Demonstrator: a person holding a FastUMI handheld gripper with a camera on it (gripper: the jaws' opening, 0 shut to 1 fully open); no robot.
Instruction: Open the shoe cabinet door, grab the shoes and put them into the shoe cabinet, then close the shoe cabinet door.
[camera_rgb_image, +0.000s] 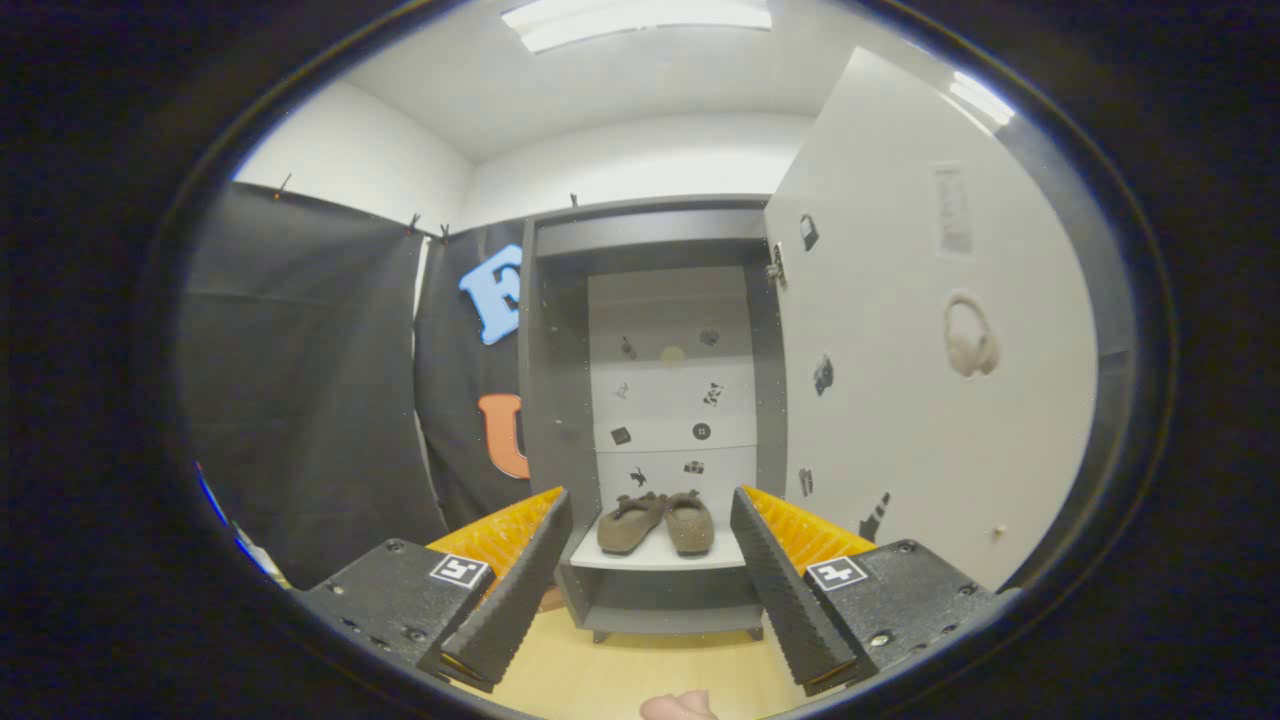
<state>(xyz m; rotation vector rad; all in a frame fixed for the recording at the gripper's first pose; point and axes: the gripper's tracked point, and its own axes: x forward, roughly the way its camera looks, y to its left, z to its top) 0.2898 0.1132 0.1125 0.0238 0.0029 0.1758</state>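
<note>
Brown shoes (656, 522) sat side by side on the lower shelf (655, 557) of the cabinet (650, 235), at centre frame, well beyond the fingertips. The gripper (651, 580) hung spread and empty, its fingers framing the shelf from a distance. The door (900, 330) stood swung wide at the right of the frame. Loading looked done, so closing appeared to be the step in hand; the next move likely called for reaching right to the door's outer edge and pushing it round.
</note>
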